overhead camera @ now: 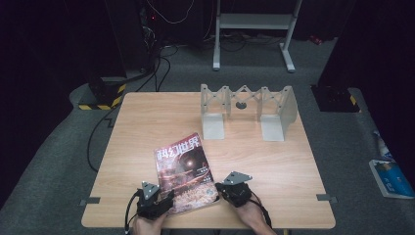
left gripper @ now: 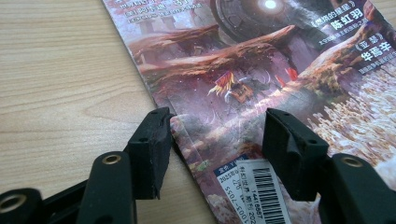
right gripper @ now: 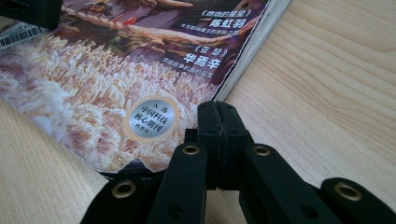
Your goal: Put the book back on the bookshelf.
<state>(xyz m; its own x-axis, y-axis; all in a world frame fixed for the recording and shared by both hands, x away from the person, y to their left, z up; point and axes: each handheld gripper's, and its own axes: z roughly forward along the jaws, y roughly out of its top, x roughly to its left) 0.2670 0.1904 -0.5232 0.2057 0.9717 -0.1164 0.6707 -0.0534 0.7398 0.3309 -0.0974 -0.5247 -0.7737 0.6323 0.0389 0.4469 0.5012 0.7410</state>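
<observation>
A magazine (overhead camera: 183, 166) with a reddish fantasy cover lies flat near the front of the wooden table (overhead camera: 147, 122). My left gripper (overhead camera: 166, 198) is at its lower left corner and stands open. In the left gripper view the left gripper (left gripper: 217, 140) has one jaw on the wood beside the spine and the other over the magazine (left gripper: 243, 60), near the barcode label. My right gripper (overhead camera: 220, 188) is at the lower right corner. In the right gripper view the right gripper (right gripper: 218, 112) has its jaws pressed together, tips at the edge of the magazine (right gripper: 116, 70).
A grey metal rack (overhead camera: 247, 110) with crossed struts stands at the back of the table. Bare wood lies between it and the magazine. Cables and a black-and-yellow striped base (overhead camera: 100, 95) are on the floor at the far left, and a blue object (overhead camera: 391, 178) lies on the floor at the right.
</observation>
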